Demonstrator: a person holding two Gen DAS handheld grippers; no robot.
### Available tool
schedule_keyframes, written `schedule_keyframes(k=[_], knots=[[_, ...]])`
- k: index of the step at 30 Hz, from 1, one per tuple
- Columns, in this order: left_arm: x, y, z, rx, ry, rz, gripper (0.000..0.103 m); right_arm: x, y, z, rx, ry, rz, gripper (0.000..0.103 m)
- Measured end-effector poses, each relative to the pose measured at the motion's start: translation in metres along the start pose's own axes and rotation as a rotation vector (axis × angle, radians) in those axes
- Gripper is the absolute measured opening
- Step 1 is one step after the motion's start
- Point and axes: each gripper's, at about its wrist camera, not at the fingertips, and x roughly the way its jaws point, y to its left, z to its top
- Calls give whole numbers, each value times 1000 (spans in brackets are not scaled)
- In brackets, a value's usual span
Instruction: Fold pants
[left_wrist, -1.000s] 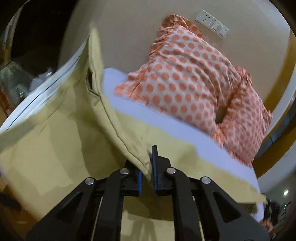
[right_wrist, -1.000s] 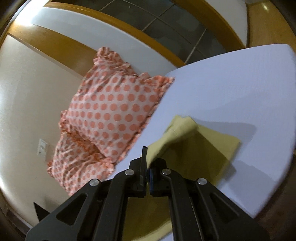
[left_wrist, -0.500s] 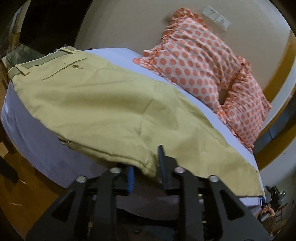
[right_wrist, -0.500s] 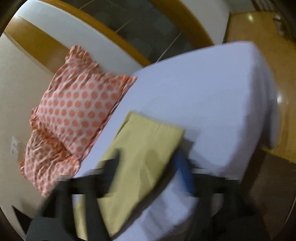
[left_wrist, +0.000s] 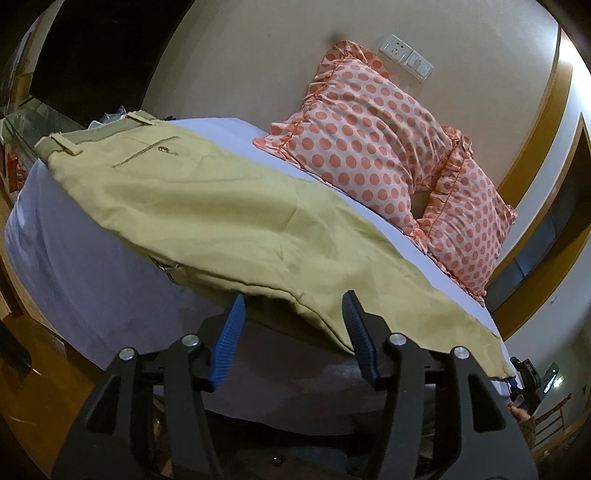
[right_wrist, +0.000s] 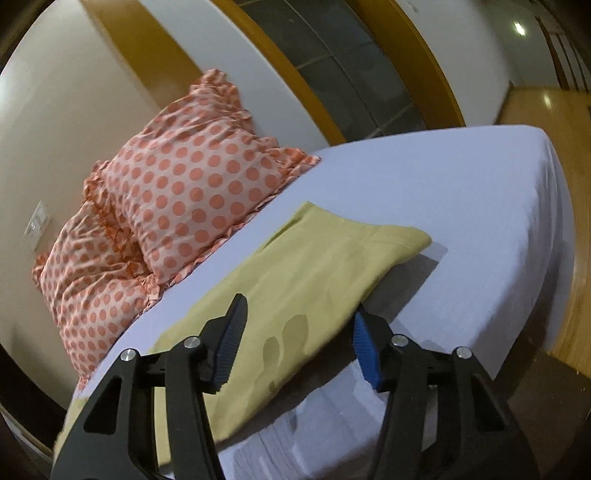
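Khaki pants (left_wrist: 229, 218) lie folded lengthwise along the near edge of the white bed (left_wrist: 74, 273), waistband and back pocket at the far left. Their near edge sags slightly over the mattress side. My left gripper (left_wrist: 293, 314) is open and empty, just in front of that near edge. In the right wrist view the leg ends of the pants (right_wrist: 332, 266) lie flat on the sheet. My right gripper (right_wrist: 299, 321) is open and empty, just above the near edge of the legs.
Two orange polka-dot pillows (left_wrist: 373, 147) lean against the beige wall behind the pants, and show in the right wrist view (right_wrist: 177, 195). Wall sockets (left_wrist: 406, 57) sit above them. Bare sheet (right_wrist: 461, 206) lies right of the legs. Wooden floor (right_wrist: 576, 258) surrounds the bed.
Both grippers held pants fabric a second ago, then let go and opened. The pants have dropped flat on the bed. Both grippers have drawn back toward the near edge.
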Motion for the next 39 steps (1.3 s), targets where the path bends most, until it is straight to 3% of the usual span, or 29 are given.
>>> schedule_keyframes(k=[3,18,20,21,22,25,29,34,39], knots=[[3,0,0,1,9,0,57,2,14,-11,-124,-4,-40,55],[10,-2,-2,-7,25,-26,62,-6,40,-44,-271,-70,-26,54],[10,-2,-3,-8,24,-25,63,-6,41,-45,-280,-70,-40,49],[10,-3,-3,-7,23,-24,63,-8,40,-45,-276,-79,-30,36],[10,-3,-3,-6,24,-23,64,-10,42,-45,-289,-73,28,15],[9,-3,-3,-5,23,-24,65,1,55,-49,-347,-14,4,15],[9,-4,-3,-9,23,-22,65,-1,49,-43,-230,-7,-42,17],[11,-5,-1,-8,21,-26,66,-15,36,-37,-181,-99,-190,43],[12,-7,-1,5,19,-28,70,-2,17,-18,-112,-82,-233,43]])
